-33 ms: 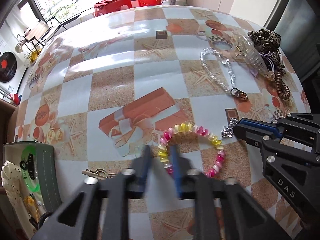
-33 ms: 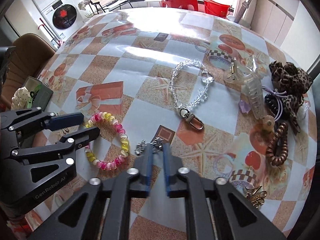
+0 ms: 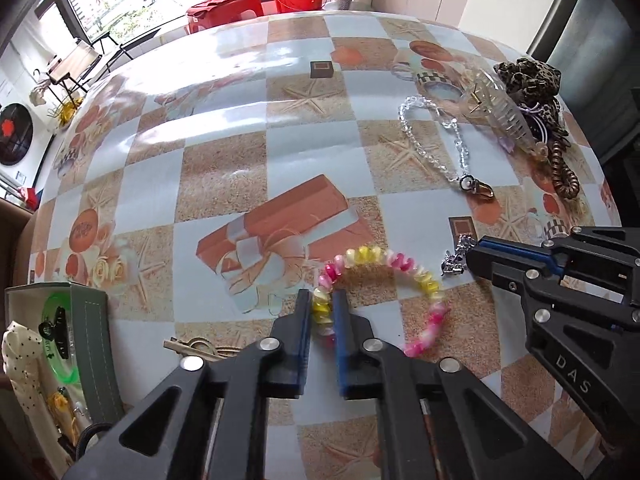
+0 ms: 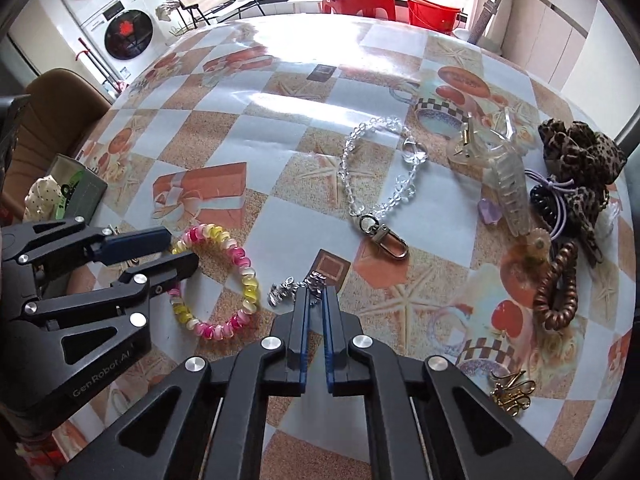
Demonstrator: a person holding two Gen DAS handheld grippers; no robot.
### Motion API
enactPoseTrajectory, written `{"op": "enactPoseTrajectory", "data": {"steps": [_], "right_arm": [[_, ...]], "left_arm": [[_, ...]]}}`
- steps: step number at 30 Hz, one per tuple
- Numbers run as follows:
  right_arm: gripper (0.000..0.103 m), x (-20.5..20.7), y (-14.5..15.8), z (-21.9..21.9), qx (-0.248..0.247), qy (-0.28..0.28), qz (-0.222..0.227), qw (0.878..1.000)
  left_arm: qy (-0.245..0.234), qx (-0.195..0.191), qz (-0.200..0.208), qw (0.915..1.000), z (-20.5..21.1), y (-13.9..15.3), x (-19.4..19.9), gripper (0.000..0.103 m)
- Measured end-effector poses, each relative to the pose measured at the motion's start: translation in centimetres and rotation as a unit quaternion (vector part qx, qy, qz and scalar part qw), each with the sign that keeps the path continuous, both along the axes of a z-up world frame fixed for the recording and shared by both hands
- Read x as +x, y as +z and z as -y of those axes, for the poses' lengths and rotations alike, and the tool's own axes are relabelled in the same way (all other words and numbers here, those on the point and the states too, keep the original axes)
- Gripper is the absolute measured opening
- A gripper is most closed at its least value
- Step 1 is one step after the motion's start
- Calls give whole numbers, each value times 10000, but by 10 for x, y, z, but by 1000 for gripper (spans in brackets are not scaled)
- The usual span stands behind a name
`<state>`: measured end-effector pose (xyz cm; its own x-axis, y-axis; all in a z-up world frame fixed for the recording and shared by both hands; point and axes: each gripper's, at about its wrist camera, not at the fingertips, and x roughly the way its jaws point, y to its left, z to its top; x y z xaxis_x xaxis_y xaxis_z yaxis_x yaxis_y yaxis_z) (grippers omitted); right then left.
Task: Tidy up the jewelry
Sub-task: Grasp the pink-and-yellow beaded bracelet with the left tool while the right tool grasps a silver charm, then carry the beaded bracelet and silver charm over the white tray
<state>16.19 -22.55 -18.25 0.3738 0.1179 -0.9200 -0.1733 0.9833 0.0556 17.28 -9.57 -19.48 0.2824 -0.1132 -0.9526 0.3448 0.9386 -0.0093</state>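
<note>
Pink and yellow bead bracelet [image 3: 384, 292] lies flat on the desk [image 3: 248, 128], its long side running away to the right of the left tool [image 3: 322, 312], which pinches its near-left edge. Right tool [image 4: 316, 300] is clamped on a small silver charm [image 4: 288, 290].

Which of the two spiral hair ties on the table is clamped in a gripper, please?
The pink-and-yellow spiral tie, pinched by the left gripper; the brown spiral tie lies untouched.
</note>
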Motion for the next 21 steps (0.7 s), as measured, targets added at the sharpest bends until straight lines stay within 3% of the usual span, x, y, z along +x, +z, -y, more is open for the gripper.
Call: {"op": "enactPoseTrajectory", "data": {"steps": [10, 14, 15, 17, 18, 21], "right_arm": [[2, -10, 15, 11, 455, -394, 18, 9982], [3, -8, 14, 13, 428, -565, -17, 9975], [5, -6, 13, 14, 464, -629, -42, 9969], [23, -4, 11, 14, 559, -703, -62, 9959], [38, -3, 11, 13, 549, -713, -31, 9959], [42, -1, 7, 4, 422, -621, -31, 9972]], "left_arm": [[175, -302, 45, 9994, -18, 14, -14, 13], [216, -367, 66, 9991, -25, 20, -20, 13], [229, -382, 64, 9990, -26, 21, -21, 13], [241, -388, 57, 9989, -28, 21, -23, 12], [247, -390, 53, 9989, -29, 21, -24, 12], [297, -394, 12, 9988, -32, 18, -25, 12]]}}
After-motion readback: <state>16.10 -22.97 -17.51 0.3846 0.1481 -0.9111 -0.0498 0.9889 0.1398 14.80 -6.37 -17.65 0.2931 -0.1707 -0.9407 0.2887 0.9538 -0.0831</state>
